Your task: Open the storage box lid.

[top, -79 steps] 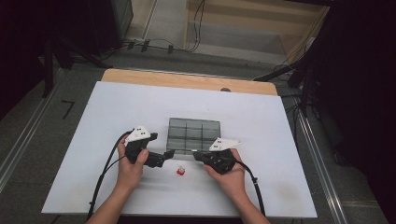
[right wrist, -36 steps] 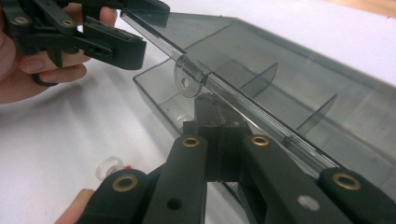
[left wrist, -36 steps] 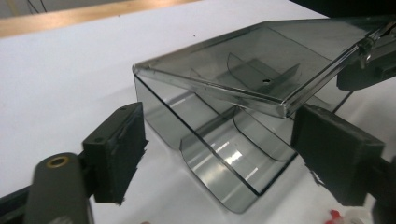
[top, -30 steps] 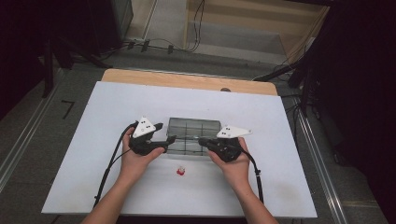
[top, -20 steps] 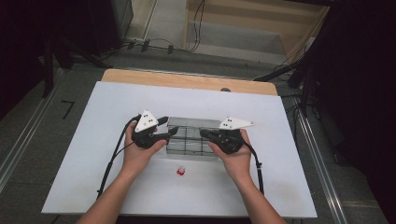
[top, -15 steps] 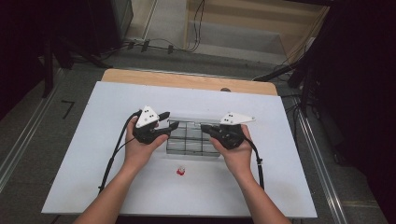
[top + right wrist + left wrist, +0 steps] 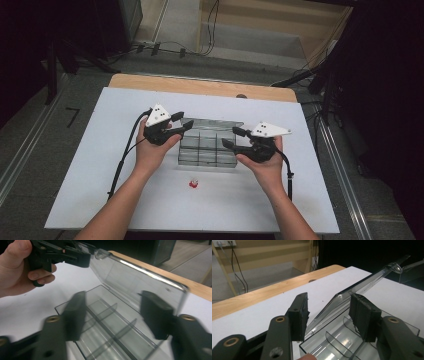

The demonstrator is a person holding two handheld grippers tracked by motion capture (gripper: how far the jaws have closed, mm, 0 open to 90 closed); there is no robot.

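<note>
On white table (image 7: 100,165), one clear box (image 7: 207,150), two grippers, one red piece (image 7: 193,184)

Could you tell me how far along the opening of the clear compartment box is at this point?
Done: the lid is raised off the clear compartment box, standing tilted. In hand: the left gripper has the lid's edge between its jaws, which have just been closing; the right gripper's jaws have just opened. Left: the small red piece lies outside, in front.
</note>
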